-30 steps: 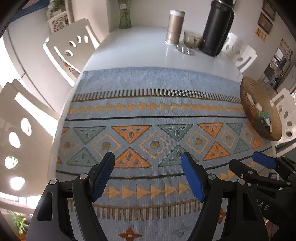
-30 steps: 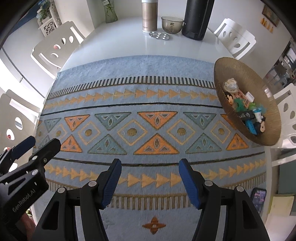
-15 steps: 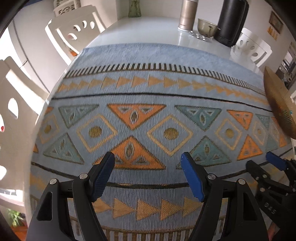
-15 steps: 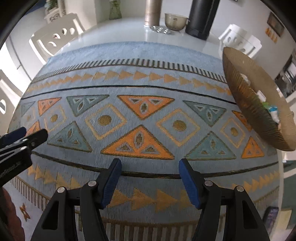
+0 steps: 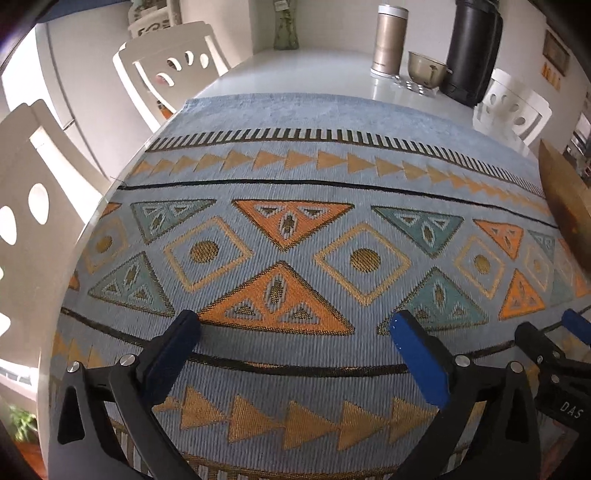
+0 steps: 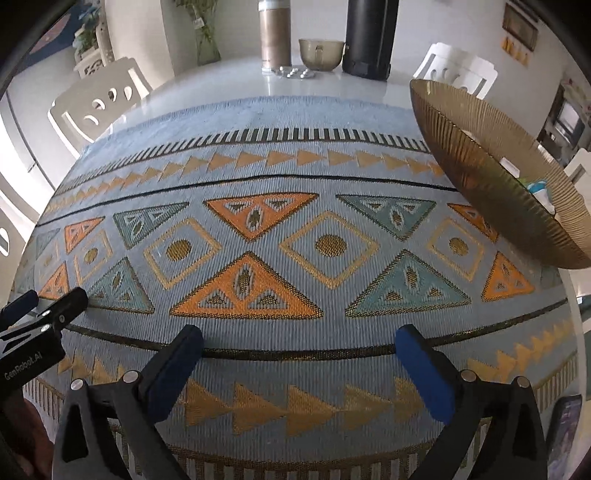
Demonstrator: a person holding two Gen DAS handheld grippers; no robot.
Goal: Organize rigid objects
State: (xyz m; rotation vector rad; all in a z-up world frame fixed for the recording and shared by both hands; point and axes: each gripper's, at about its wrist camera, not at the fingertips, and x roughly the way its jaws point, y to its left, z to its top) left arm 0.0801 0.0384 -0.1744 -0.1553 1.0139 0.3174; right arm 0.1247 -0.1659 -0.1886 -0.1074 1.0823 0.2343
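Note:
A wide golden ribbed bowl [image 6: 491,173] stands at the right end of the patterned blue mat [image 6: 295,229]; small rigid items, mostly hidden by its rim, lie inside. Its edge also shows in the left wrist view [image 5: 565,206]. My left gripper [image 5: 295,328] is open and empty, low over the mat's near part. My right gripper [image 6: 299,339] is open and empty, low over the mat, left of the bowl. Each gripper shows at the edge of the other's view.
At the table's far end stand a tan canister [image 6: 275,35], a glass bowl [image 6: 320,53], a tall black flask [image 6: 371,37], a small metal tray [image 6: 295,72] and a vase [image 5: 285,27]. White chairs [image 5: 170,70] surround the table. A dark phone [image 6: 563,424] lies at the right edge.
Both grippers have dropped lower and moved closer to the mat, so the pattern looks larger. Both stay open and empty.

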